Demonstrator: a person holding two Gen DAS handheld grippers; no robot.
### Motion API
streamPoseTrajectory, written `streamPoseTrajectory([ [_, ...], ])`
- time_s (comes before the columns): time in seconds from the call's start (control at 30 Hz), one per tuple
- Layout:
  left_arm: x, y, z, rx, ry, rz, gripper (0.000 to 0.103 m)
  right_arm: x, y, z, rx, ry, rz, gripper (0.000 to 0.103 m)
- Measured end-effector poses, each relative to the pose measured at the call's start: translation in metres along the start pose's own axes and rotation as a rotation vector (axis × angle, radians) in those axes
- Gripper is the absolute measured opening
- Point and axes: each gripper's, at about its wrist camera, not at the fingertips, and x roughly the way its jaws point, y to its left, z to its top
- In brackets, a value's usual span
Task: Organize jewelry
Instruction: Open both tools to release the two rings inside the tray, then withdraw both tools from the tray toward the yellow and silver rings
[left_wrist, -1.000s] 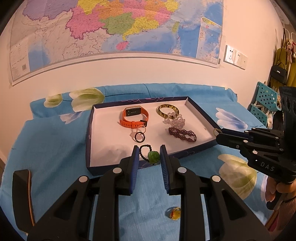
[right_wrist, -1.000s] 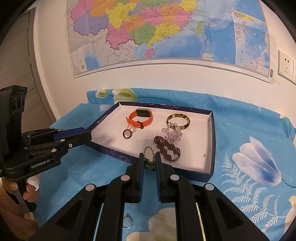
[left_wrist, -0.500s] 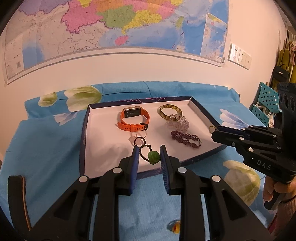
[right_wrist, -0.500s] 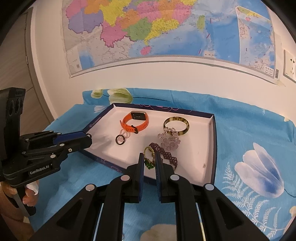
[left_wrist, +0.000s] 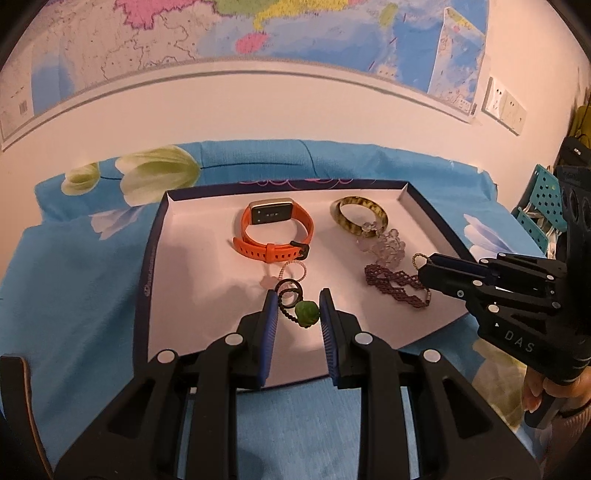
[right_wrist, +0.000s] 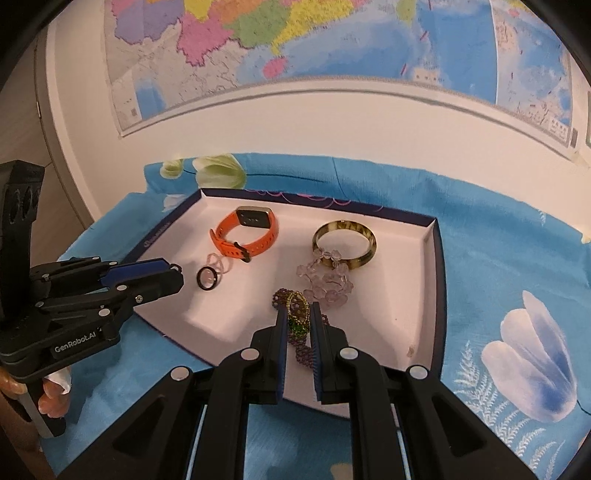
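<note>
Blue ribbed pads are seen nearest in both wrist views. In the left view, the left gripper (left_wrist: 298, 301) is closed narrowly on a black beaded bracelet with a green bead (left_wrist: 307, 314), held above the near part of the white-lined tray (left_wrist: 155, 258). In the right view, the right gripper (right_wrist: 297, 314) is almost fully closed on a small gold and green beaded ring (right_wrist: 298, 314), held over a purple beaded bracelet (right_wrist: 303, 345) that lies on the tray floor.

Just beyond the left gripper, a black ring (left_wrist: 289, 288) and a pale pink loop (left_wrist: 291, 269) are seen on the tray. A cluster of clear beads (right_wrist: 327, 284) is seen past the right gripper, touching a mottled bangle (right_wrist: 344, 244). An orange smartwatch (left_wrist: 275, 230) is placed toward the far wall of the tray, beside the bangle.

The tray is set on a blue flowered cloth (right_wrist: 498, 266). A coloured map (right_wrist: 332, 44) is hung on the wall behind.
</note>
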Motion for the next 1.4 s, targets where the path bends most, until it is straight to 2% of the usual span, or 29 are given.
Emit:
streamPoseTrajectory([
  [0.43, 0.020, 0.001, -0.001, -0.008, 0.053, 0.012, 0.024, 0.028, -0.001, 0.005, -0.004, 0.055, -0.017, 0.010],
  [0.7, 0.025, 0.003, -0.001, -0.015, 0.063, 0.019, 0.024, 0.032, -0.004, 0.004, 0.016, 0.060, -0.030, 0.013],
  [0.8, 0.024, 0.004, -0.001, -0.017, 0.061, 0.021, 0.030, 0.032, -0.006, 0.006, 0.037, 0.050, -0.022, 0.013],
  [0.9, 0.019, 0.004, -0.001, -0.017, 0.041, 0.022, 0.035, 0.027, -0.008, 0.006, 0.048, 0.036, -0.020, 0.019],
  [1.2, -0.013, 0.000, -0.001, 0.007, -0.039, 0.039, 0.043, 0.006, -0.015, 0.005, 0.087, -0.013, -0.003, 0.022],
  [1.4, -0.046, -0.004, -0.014, 0.052, -0.096, 0.040, 0.048, -0.022, -0.014, -0.005, 0.098, -0.050, 0.024, 0.027],
])
